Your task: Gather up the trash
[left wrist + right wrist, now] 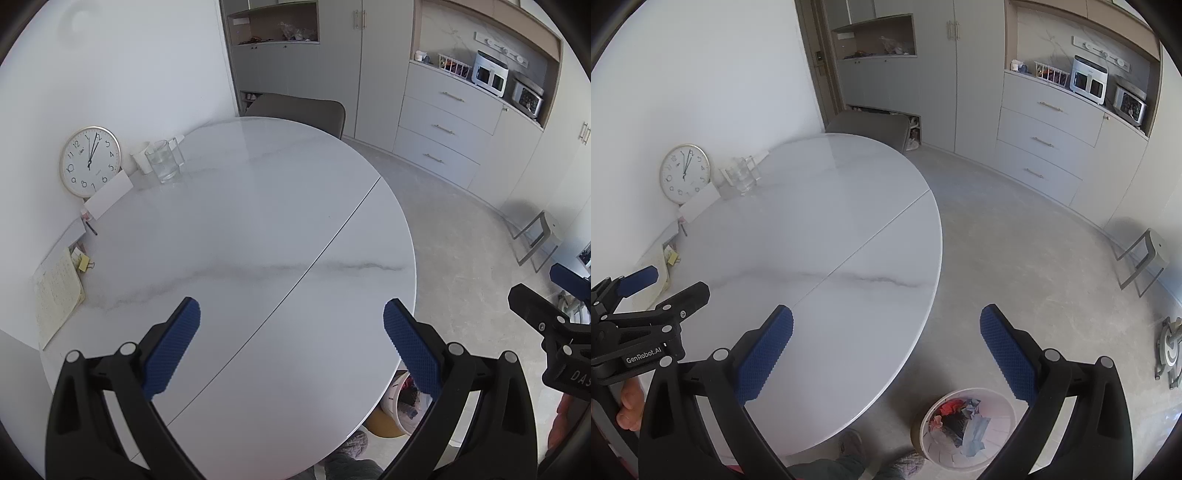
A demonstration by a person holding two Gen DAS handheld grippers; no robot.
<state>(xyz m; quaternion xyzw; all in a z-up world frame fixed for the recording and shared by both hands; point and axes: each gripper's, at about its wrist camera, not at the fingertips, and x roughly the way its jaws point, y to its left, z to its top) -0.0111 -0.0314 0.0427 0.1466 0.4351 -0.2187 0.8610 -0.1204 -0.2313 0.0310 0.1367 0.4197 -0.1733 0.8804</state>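
Both grippers' jaws are held wide and empty; trash fills the round white bin (964, 428); collecting seems finished.

Your left gripper (291, 345) has black plastic arms with silver round pivot pins and blue, knurled finger pads (173, 350). Your right gripper (886, 350) is built the same way, blue textured pads (1008, 356) on black linkages. Near the right gripper's left pad, the left gripper's body bears white "GenRobot.AI" lettering, and below it your bare fingers (628, 406) show, with perhaps a red sleeve.
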